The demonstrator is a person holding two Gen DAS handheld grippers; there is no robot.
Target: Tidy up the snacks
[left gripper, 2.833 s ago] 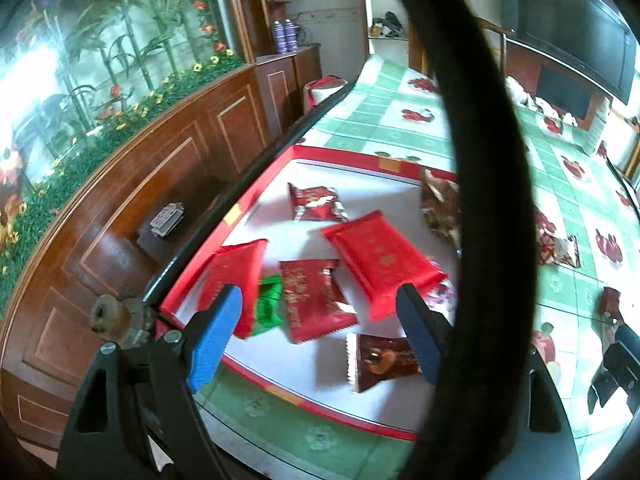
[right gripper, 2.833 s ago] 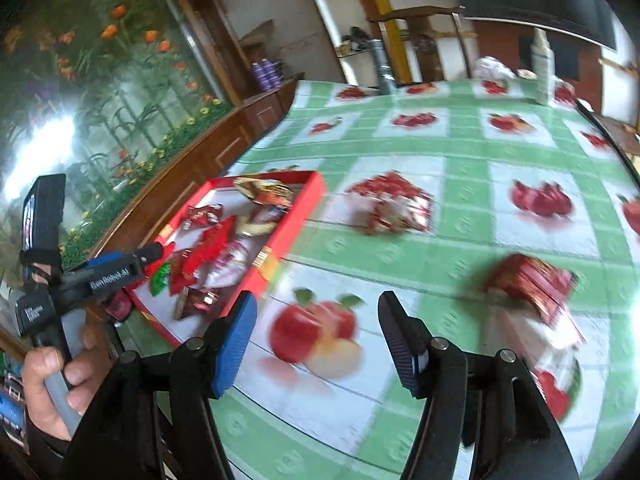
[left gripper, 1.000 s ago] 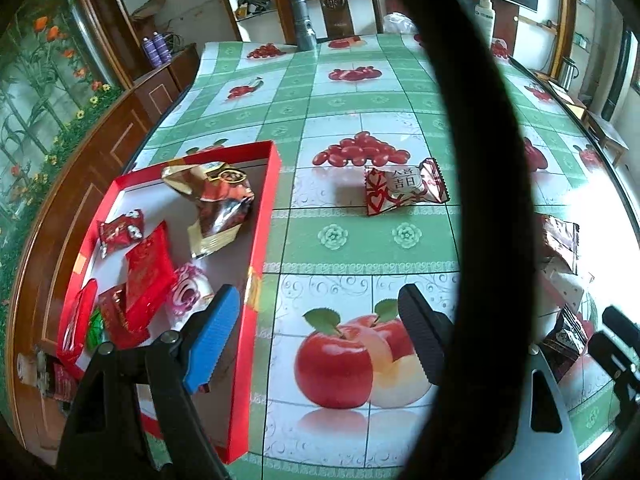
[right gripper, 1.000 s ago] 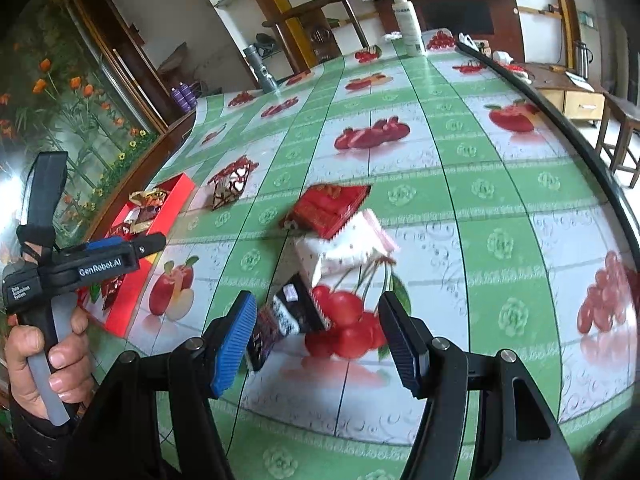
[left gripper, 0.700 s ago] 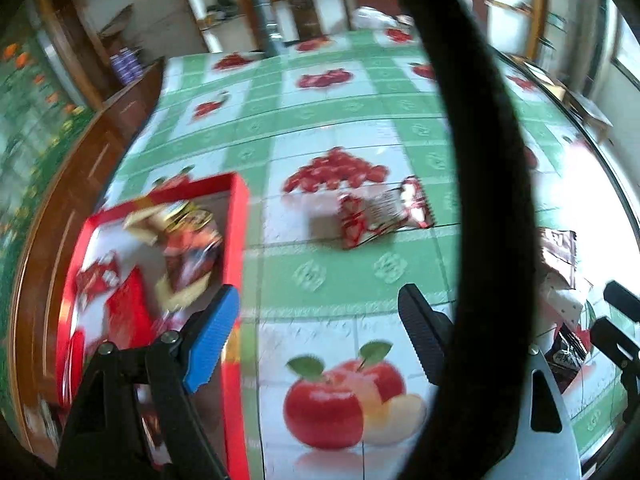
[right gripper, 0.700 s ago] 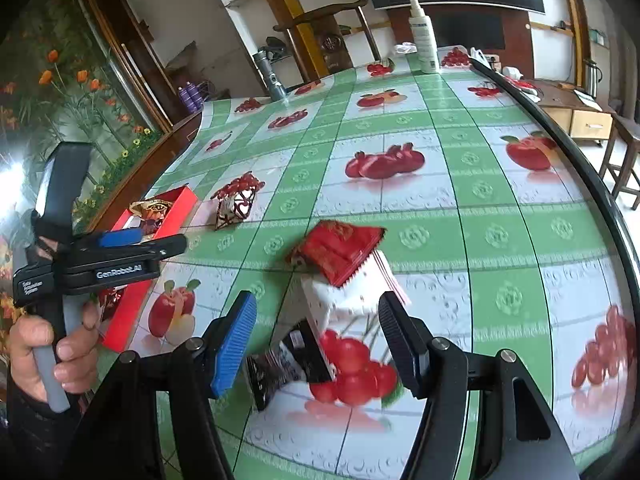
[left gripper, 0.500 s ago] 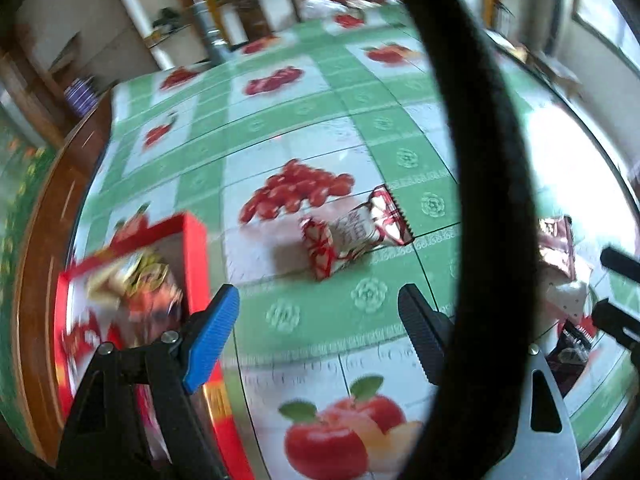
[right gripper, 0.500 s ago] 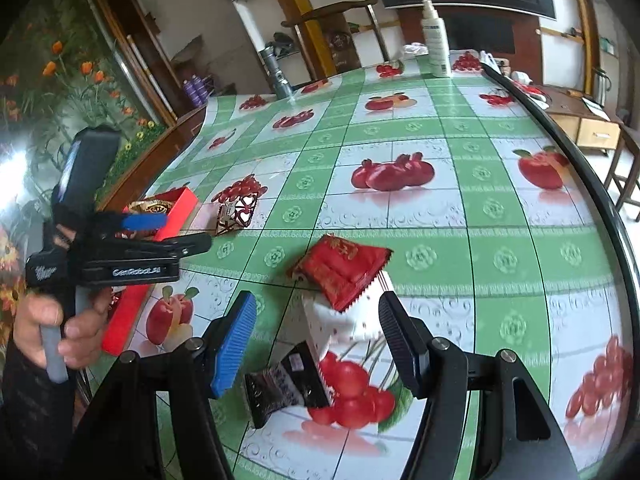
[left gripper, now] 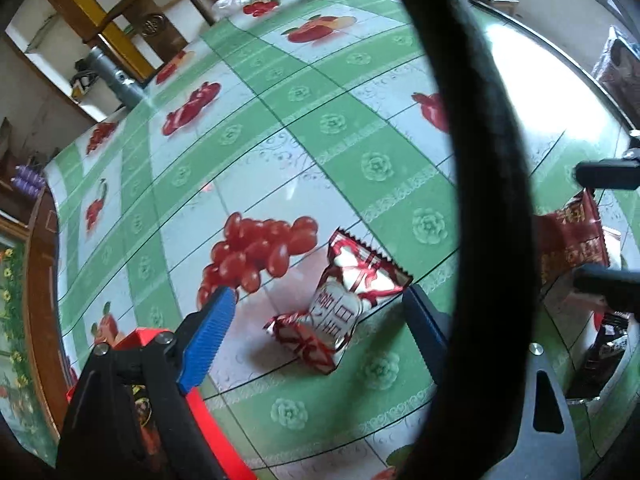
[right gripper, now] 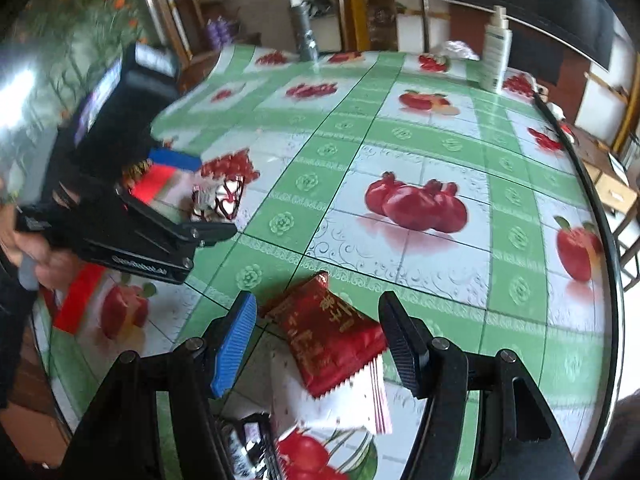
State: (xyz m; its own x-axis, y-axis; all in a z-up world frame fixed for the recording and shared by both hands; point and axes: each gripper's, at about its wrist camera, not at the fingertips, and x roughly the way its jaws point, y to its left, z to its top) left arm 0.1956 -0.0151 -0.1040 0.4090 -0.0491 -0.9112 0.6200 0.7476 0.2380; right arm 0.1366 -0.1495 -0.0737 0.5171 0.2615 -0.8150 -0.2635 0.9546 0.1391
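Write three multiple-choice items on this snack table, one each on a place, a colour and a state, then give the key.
1. Where does the red packet lie?
A. In the tray
B. Partly on a white packet
C. Beside the bottle

2. What colour is the tray?
A. Red
B. Yellow
C. Black

3. How does the left tool stand to the red-and-white packet?
A. Shut on it
B. Lifting it
C. Open, packet between the fingers

Key: 1 B, its lower end overlaps the white one. 2 A, its rim shows red. 3 C, both fingers stand clear of the packet, the jaws having just opened further.
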